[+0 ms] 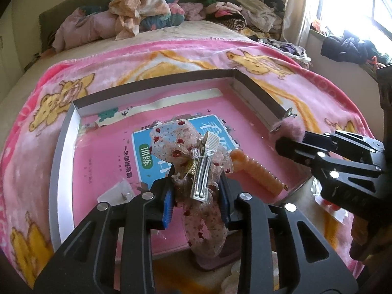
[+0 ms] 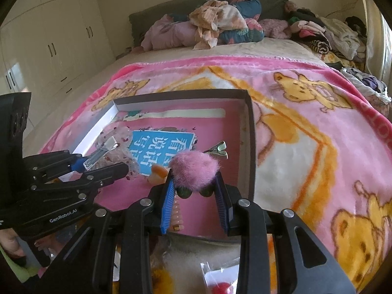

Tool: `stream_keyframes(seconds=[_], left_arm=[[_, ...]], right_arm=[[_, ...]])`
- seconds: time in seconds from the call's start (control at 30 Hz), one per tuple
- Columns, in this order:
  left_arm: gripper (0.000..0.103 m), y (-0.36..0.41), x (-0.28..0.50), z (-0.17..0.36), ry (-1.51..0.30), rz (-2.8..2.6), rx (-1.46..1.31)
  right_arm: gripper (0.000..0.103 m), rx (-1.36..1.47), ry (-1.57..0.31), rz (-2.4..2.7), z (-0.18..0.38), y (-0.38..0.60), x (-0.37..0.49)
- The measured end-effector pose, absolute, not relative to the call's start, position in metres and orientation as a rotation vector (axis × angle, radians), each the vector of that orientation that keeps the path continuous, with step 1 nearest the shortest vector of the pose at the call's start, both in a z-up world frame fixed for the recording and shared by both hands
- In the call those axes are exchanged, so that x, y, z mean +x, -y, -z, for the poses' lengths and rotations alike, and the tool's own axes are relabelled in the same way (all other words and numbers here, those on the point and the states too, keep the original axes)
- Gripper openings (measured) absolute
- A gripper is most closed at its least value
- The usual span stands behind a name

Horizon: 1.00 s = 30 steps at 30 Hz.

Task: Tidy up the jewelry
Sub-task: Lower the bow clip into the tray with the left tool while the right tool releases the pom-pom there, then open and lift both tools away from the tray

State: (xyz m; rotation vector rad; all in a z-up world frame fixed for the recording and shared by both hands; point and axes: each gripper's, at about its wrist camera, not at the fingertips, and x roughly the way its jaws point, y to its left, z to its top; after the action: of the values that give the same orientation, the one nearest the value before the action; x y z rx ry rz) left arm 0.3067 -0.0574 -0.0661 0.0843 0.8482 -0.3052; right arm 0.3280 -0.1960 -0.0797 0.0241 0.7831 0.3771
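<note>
A wide bed (image 2: 257,46) fills the room, heaped with crumpled clothes and pillows (image 2: 220,27) at its far end, and across it spreads a fluffy pink blanket printed with yellow bears (image 2: 306,127). On that blanket sits a shallow grey-rimmed cardboard box (image 1: 156,83), its floor lined by a pink booklet with a blue title panel (image 1: 110,161). Over the box hover both tools. The left gripper (image 1: 197,196) has its blue-padded jaws pressed together on a sheer spotted ribbon bow hair clip (image 1: 186,152), the silver metal clip bar (image 1: 204,169) facing up, the bow hanging just above the booklet. The right gripper (image 2: 196,205) pinches a fuzzy pink pom-pom hair clip (image 2: 194,169) between its blue pads, a silver alligator clip (image 2: 216,148) poking out beyond the fluff; it hangs over the right part of the box, near the dark wall. Lying on the box floor between the two, an orange ribbed plastic hair comb (image 1: 257,171) rests flat. Smallest of all, a clear little plastic packet (image 1: 117,193) lies near the left gripper's fingers.
</note>
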Motion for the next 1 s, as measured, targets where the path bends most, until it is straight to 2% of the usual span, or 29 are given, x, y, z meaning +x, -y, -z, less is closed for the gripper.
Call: stream_keyframes(seconds=[0.37,0.53,0.67,0.73,0.93,1.0], left_arm=[[0.027,0.055,0.309,0.072,-0.866,0.300,0.070],[0.029,0.055,0.310,0.072,-0.868,0.298,0.068],[0.036,0.054,0.308,0.071,-0.863,0.290,0.064],[0.040,0.053,0.306,0.069,-0.856,0.283,0.062],[0.059,0.048,0.291,0.057,-0.811,0.261,0.042],[0.059,0.048,0.286,0.052,-0.792,0.257,0.038]], right_arm=[[0.034,0.026,-0.807,-0.358,0.091,0.198,0.334],[0.043,0.047,-0.789,-0.353,0.086,0.205,0.327],[0.046,0.067,-0.761,-0.345,0.077,0.213,0.318],[0.052,0.074,-0.744,-0.336,0.072,0.218,0.311],[0.064,0.084,-0.697,-0.312,0.058,0.229,0.292],[0.068,0.091,-0.683,-0.306,0.054,0.233,0.285]])
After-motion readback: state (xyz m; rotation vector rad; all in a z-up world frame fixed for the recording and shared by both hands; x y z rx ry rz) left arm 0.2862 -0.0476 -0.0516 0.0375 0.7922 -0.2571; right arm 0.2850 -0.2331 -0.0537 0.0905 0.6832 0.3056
